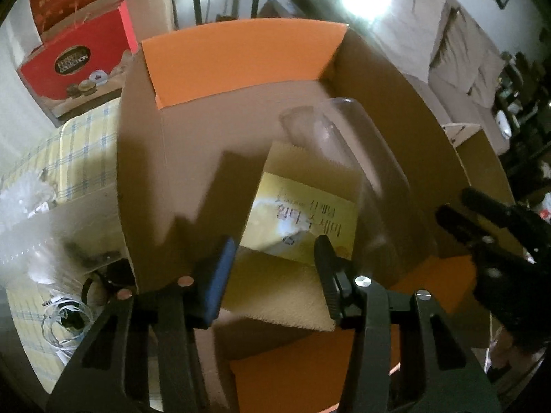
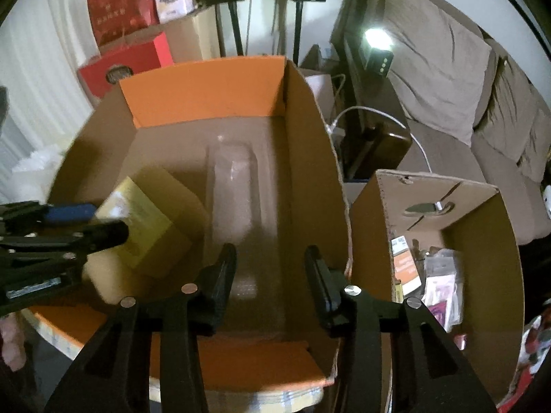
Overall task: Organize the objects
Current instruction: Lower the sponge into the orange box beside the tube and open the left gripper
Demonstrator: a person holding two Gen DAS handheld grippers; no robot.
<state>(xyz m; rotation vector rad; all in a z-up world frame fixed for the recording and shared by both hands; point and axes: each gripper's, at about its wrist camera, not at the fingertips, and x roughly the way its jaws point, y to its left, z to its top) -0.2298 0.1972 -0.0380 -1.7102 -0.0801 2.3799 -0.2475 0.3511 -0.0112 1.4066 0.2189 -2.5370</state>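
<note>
We list: open cardboard box [image 1: 396, 110] holding yellow packet [image 1: 303, 216] and clear plastic tray [image 2: 237, 189]. Left hand-held gripper [image 1: 275, 268] and right hand-held gripper [image 2: 270, 275], jaws parted, hold nothing.

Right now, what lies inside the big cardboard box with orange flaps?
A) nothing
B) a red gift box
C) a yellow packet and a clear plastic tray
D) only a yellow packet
C: the yellow packet and the clear plastic tray both lie on the floor of the cardboard box.

red box [image 1: 77, 65] reads "collection"; yellow packet [image 1: 303, 220] bears korean print.
</note>
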